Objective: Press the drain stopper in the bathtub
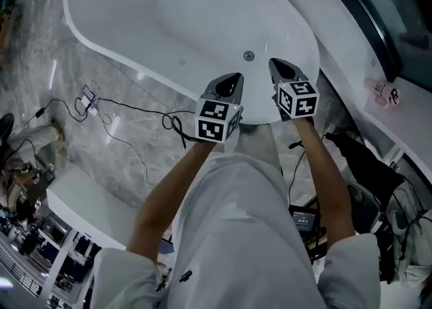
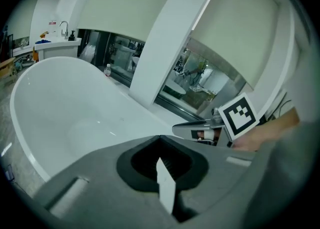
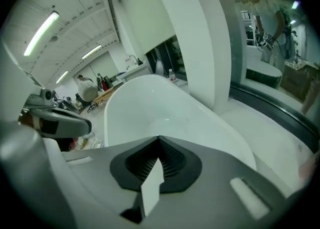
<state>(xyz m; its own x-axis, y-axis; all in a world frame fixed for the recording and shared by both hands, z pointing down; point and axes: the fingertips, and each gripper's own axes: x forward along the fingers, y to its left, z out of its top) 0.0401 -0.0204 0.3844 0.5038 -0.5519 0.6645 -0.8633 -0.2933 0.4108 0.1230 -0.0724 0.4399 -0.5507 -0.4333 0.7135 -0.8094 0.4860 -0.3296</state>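
The drain stopper (image 1: 248, 56) sat as a small round metal disc low inside the white bathtub (image 1: 135, 24), close to its near end. The left hand-held gripper (image 1: 235, 76) and the right hand-held gripper (image 1: 272, 63) hovered over the tub's near rim, side by side but apart. The stopper lay just ahead of the gap between them, and neither one touched it. Each gripper's jaws were pressed together to a point, with nothing caught between them. No object lay between the tips and the stopper. Black cables (image 1: 118, 106) trailed over the marbled floor (image 1: 128, 146) left of the tub and ran to a small plug (image 1: 86, 98). A black bag (image 1: 364, 162) lay to the right. A white pillar (image 2: 170, 38) rose behind the tub.
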